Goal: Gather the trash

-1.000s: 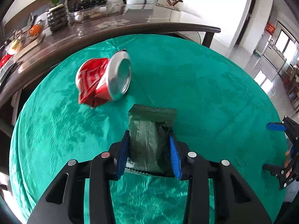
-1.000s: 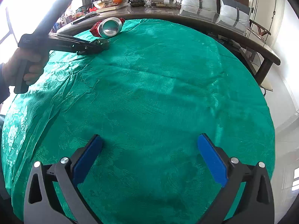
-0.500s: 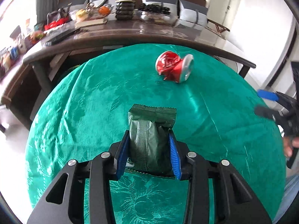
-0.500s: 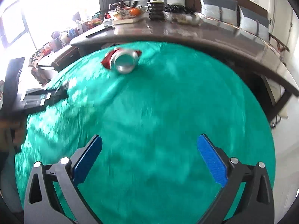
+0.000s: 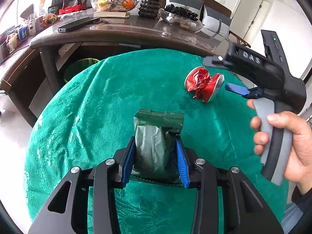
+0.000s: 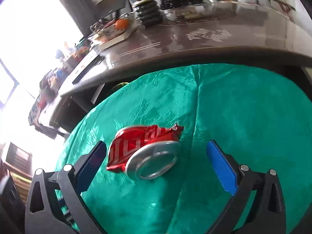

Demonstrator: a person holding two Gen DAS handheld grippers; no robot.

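Observation:
My left gripper (image 5: pixel 156 156) is shut on a dark green snack packet (image 5: pixel 158 138) and holds it above the round table with the green cloth (image 5: pixel 97 101). A crushed red soda can (image 5: pixel 202 85) lies on its side on the cloth, far right in the left wrist view. My right gripper (image 6: pixel 156 161) is open, its blue pads on either side of the can (image 6: pixel 144 150), whose silver end faces the camera. In the left wrist view the right gripper (image 5: pixel 224 74) reaches the can from the right, held by a hand.
A bin with a green liner (image 5: pixel 80 68) stands on the floor beyond the table's far left edge. A long brown table (image 5: pixel 124 31) behind holds a fruit bowl, a plant pot, a phone and other items. The sofa cushions are further back.
My right gripper has moved forward to the can and now straddles it. My left gripper has swung left with the packet, bringing the bin into view.

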